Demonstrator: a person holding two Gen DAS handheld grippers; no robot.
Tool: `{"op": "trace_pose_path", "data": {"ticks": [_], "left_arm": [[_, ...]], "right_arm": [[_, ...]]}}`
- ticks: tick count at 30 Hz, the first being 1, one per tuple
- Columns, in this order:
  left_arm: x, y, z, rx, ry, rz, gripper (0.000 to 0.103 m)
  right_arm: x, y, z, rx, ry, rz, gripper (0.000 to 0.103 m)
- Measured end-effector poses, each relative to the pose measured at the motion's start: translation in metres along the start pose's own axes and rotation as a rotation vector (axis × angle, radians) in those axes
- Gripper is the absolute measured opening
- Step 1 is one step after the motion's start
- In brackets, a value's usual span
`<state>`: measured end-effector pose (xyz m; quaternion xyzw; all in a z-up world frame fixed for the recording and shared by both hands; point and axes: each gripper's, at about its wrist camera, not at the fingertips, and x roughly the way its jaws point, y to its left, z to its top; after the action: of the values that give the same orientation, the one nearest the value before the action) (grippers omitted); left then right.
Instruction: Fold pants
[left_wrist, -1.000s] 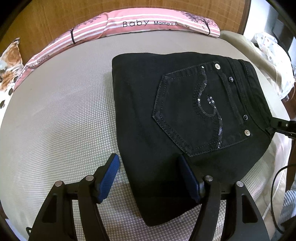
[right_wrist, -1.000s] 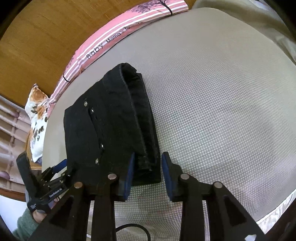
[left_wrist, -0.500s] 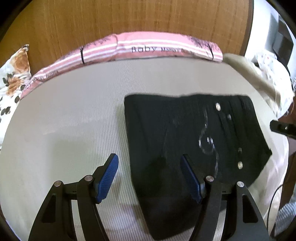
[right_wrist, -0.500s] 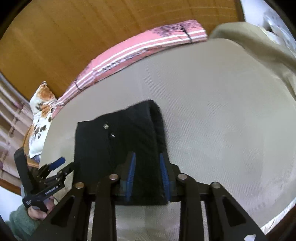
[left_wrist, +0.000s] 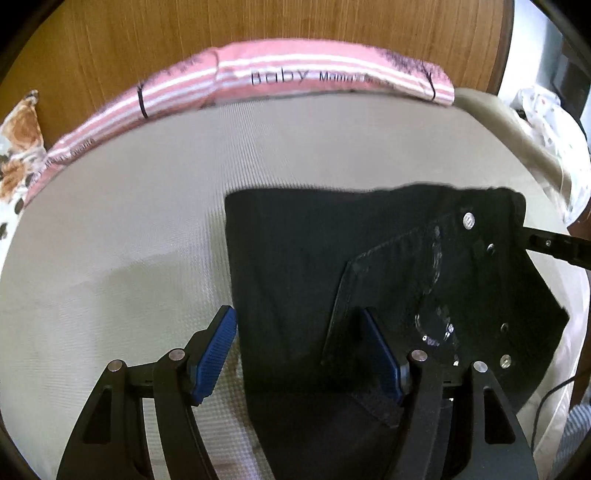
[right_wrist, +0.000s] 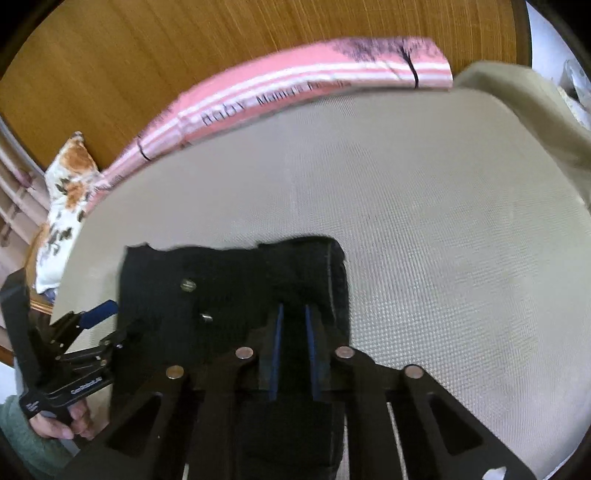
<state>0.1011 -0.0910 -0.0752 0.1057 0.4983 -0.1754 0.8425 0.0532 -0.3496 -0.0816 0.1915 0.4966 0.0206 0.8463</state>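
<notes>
The black pants lie folded into a thick rectangle on the grey-beige woven mattress, back pocket with rivets facing up. My left gripper stands open over the fold's left edge, one blue pad off the cloth and one above it. In the right wrist view the pants show their rolled waistband end. My right gripper is closing its jaws and its blue pads pinch that thick black edge. The left gripper, held by a hand, shows at the far left. The right gripper's tip touches the pants' right edge.
A pink striped pillow lies along the wooden headboard, with a floral pillow at the left. A beige blanket is bunched at the far right corner. The mattress edge and a black cable lie at the right.
The right jaws narrowed from around the waistband edge to a pinch on it. Both grippers drew back from the pink pillow, and the pants now lie farther from it.
</notes>
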Motion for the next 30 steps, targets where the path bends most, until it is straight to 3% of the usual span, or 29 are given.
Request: {"op": "trace_pose_path", "data": {"ticks": [8, 12, 16, 21, 26, 30], "left_arm": [[0.001, 0.014, -0.004, -0.052, 0.031, -0.081, 0.07], [-0.009, 0.033, -0.008, -0.094, 0.047, -0.129, 0.07], [-0.011, 0.059, -0.014, -0.186, 0.09, -0.232, 0.07], [-0.003, 0.073, -0.019, -0.257, 0.163, -0.314, 0.07], [0.004, 0.073, -0.015, -0.277, 0.209, -0.375, 0.07], [0.012, 0.074, -0.006, -0.29, 0.225, -0.42, 0.07]], "right_arm": [[0.001, -0.009, -0.011, -0.005, 0.038, 0.049, 0.009], [-0.01, -0.023, -0.014, 0.022, 0.043, 0.161, 0.015], [-0.019, -0.048, -0.017, 0.084, 0.051, 0.269, 0.049], [-0.01, -0.075, -0.025, 0.172, 0.126, 0.398, 0.049], [0.004, -0.085, -0.036, 0.196, 0.208, 0.428, 0.054], [0.015, -0.086, -0.036, 0.193, 0.238, 0.502, 0.054]]}}
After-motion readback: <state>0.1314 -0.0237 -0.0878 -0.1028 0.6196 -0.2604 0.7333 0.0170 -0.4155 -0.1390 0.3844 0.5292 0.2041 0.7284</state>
